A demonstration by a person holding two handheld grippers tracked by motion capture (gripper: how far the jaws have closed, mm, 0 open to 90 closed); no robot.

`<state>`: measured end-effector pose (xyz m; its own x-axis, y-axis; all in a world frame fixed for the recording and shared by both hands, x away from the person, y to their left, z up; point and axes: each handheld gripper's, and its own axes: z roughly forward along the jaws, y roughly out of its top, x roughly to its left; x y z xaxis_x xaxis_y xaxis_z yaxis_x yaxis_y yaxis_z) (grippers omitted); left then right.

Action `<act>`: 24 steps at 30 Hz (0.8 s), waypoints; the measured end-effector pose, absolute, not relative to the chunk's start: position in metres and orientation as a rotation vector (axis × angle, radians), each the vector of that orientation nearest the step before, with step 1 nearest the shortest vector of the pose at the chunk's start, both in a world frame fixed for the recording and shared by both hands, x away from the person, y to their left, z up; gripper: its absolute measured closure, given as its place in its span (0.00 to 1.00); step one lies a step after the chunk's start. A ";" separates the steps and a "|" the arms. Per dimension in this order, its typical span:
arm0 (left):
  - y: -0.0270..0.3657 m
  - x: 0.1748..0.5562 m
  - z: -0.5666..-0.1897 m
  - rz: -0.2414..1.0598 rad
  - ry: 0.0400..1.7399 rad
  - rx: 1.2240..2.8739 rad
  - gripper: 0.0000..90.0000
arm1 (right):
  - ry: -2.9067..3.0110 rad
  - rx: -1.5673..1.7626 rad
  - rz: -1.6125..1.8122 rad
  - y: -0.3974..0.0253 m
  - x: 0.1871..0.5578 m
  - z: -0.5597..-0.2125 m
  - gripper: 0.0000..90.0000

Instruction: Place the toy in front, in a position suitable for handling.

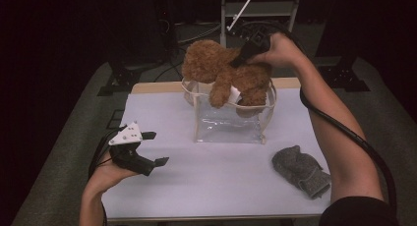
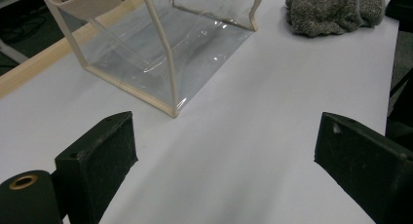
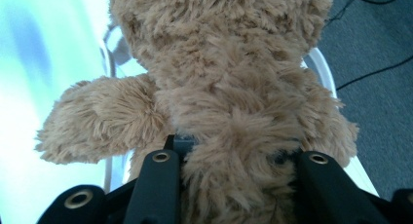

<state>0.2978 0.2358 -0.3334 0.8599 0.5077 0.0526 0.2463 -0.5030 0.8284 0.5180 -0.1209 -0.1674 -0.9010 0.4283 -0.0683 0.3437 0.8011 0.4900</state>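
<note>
High view: white table top (image 1: 221, 177) with pale wood strip along far edge; grey floor around, dark room, metal shelf legs and cables behind. Right gripper (image 1: 239, 60) pinches brown teddy bear (image 1: 221, 71) over open mouth of clear bag (image 1: 228, 120). Left gripper (image 1: 152, 148) rests low, well apart from bag, jaws spread. Grey knit cloth (image 1: 301, 171) lies below right forearm.

Left gripper view: white surface between spread jaws, bag corner ahead, cloth farther off.

Right gripper view: bear fur squeezed between jaws, bag rim beneath.
</note>
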 end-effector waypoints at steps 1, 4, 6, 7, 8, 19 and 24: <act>0.236 0.298 -0.333 0.362 0.543 2.121 0.08 | 2.809 0.639 0.731 -0.126 0.521 -0.168 0.72; 0.236 0.298 -0.334 0.361 0.539 2.125 0.08 | 2.800 0.675 0.764 -0.132 0.524 -0.167 0.72; 0.236 0.298 -0.334 0.360 0.540 2.123 0.08 | 2.786 0.711 0.792 -0.137 0.526 -0.164 0.72; 0.236 0.299 -0.334 0.361 0.545 2.119 0.08 | 2.775 0.725 0.804 -0.140 0.528 -0.162 0.72; 0.236 0.299 -0.334 0.361 0.545 2.119 0.08 | 2.775 0.725 0.804 -0.140 0.528 -0.162 0.72; 0.237 0.300 -0.335 0.356 0.546 2.122 0.08 | 2.726 0.798 0.790 -0.148 0.536 -0.160 0.72; 0.236 0.299 -0.334 0.359 0.539 2.124 0.08 | 2.772 0.717 0.728 -0.138 0.525 -0.169 0.72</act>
